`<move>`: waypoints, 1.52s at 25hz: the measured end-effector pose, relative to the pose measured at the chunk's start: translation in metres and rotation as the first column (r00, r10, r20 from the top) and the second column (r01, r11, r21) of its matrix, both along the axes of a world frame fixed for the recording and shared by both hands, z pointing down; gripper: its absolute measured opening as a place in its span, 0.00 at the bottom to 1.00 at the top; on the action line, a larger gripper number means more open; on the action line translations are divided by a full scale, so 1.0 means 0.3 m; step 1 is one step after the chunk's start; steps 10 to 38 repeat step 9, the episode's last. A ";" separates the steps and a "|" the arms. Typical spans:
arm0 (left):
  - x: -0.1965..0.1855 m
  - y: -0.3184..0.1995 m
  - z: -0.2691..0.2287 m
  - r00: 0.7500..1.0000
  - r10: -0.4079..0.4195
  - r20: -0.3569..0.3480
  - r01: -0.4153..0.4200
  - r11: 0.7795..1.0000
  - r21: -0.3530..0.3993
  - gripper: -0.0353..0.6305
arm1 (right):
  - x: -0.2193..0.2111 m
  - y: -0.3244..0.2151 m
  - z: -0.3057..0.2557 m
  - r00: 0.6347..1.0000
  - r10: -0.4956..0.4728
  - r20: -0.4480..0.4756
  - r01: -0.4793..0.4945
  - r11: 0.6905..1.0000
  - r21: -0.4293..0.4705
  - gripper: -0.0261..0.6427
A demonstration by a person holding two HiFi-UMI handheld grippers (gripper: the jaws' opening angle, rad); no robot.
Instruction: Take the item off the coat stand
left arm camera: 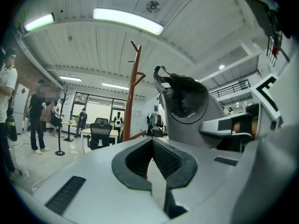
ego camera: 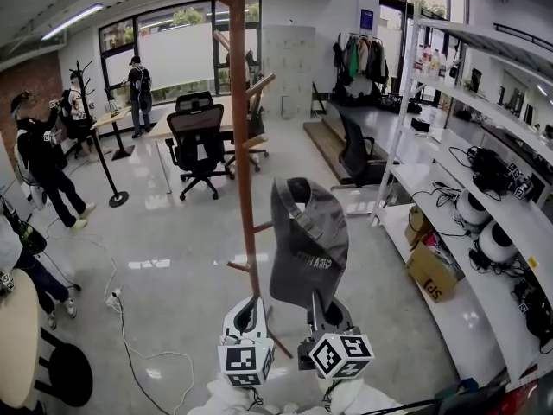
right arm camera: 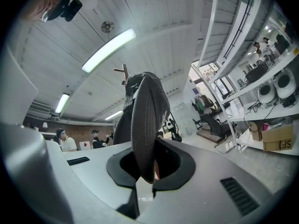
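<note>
Grey cap [ego camera: 308, 240] stands upright in the right gripper [ego camera: 321, 309], its brim pinched between the jaws. It is just right of the wooden coat stand [ego camera: 242, 145] and seemingly free of the pegs. The left gripper [ego camera: 249, 308], closed and empty, is nearer the pole

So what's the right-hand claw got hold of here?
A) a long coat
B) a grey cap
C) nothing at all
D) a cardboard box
B: the right claw is pinched shut on the edge of a grey cap, which stands up from its jaws beside the wooden coat stand.
</note>
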State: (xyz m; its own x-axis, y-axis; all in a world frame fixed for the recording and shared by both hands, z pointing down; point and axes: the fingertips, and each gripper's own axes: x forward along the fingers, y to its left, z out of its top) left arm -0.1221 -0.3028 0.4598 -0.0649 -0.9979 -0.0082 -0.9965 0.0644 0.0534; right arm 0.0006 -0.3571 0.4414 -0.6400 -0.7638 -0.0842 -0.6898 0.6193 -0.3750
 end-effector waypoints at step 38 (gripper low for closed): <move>-0.010 -0.001 0.007 1.000 -0.001 -0.003 0.001 1.000 -0.007 0.04 | -0.003 -0.002 0.006 1.000 0.004 0.002 -0.004 1.000 -0.002 0.08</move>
